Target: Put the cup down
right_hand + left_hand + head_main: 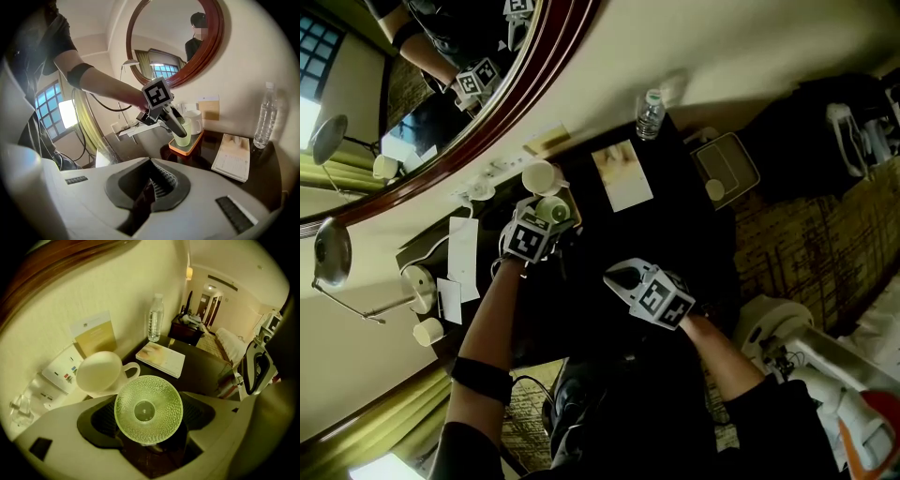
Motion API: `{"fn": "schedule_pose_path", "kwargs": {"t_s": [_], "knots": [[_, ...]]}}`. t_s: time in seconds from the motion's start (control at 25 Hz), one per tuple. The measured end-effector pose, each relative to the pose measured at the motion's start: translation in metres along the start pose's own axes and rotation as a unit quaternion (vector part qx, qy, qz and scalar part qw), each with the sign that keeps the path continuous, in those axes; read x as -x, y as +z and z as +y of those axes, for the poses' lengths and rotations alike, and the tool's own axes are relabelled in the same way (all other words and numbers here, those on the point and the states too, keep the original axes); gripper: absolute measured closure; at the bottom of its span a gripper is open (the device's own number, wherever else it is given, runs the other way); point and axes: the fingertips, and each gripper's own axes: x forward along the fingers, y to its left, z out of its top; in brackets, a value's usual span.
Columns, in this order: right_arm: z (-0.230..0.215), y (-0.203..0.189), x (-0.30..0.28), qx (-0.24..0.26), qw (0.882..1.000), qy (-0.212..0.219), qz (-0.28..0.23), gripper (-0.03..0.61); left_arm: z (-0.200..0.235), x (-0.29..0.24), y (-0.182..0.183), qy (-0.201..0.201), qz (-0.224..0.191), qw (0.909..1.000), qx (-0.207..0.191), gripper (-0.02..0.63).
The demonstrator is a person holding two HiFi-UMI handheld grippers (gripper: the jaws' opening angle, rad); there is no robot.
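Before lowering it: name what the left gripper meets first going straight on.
Probably the orange tray, right under the green cup that the left gripper holds; the cup's base may already touch it.

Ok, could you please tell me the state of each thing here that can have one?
Green dimpled see-through cup: upright, gripped, at the orange tray; contact unclear.
Left claw: closed on the cup.
Right claw: shut, empty.
White ceramic mug: standing on the tray.
Clear plastic water bottle: upright, cap on.
Pale booklet: closed, lying flat on the dark table.
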Motion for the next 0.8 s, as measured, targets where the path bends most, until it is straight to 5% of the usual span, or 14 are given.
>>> {"fn": "schedule_pose_path", "kwargs": {"t_s": [0.44,0.8], "knots": [[-0.001,-0.003,0.004,-0.006,1.000,-0.001,0.001,0.561,-0.001,0.001,0.003,0.014,-0.024,0.9995,-0.012,0.187],[-0.004,0.011,0.024,-0.002,1.000,-0.017,0.018,0.561,-0.002,0.055,0.020,0.052,-0.074,0.9957,-0.021,0.183]]}}
